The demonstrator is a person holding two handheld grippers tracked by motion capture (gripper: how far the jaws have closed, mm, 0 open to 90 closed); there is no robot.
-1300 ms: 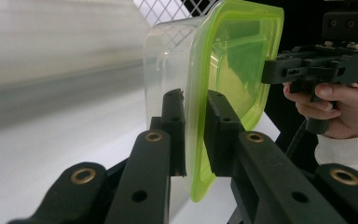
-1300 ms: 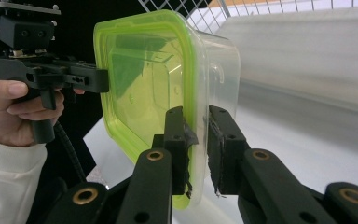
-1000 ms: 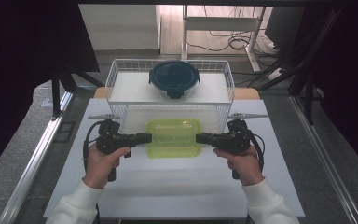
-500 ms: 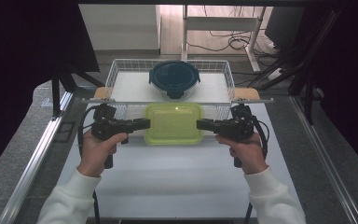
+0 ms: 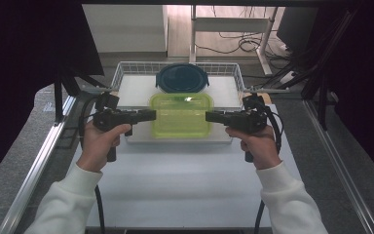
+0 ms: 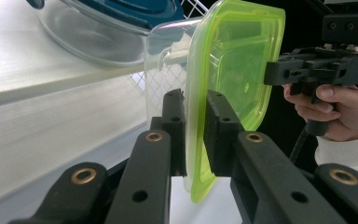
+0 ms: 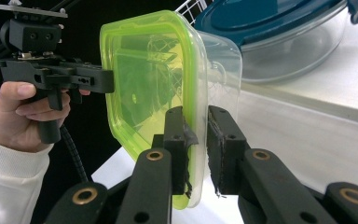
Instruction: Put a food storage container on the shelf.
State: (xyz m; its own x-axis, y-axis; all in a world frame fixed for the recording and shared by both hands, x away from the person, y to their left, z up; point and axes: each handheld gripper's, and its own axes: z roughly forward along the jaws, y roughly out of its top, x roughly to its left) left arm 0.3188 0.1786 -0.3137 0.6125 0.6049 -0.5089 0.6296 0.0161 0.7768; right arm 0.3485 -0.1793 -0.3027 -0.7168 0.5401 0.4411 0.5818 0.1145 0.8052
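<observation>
High view: green-lidded container [image 5: 181, 116] held level between left gripper [image 5: 148, 115] and right gripper [image 5: 212, 116], over front edge of wire basket [image 5: 119, 74], just before round blue-lidded bowl [image 5: 182, 78].

Left gripper view: jaws clamped on container's lid rim, pads tight both sides.

Right gripper view: same deal, jaws pinching opposite rim.

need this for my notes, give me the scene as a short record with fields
held thing: clear container with a green lid, carried level between both grippers
left gripper: shut on the lid's left rim
right gripper: shut on the lid's right rim
behind it: round glass container with a dark blue lid in the white wire basket
surface: white table
</observation>
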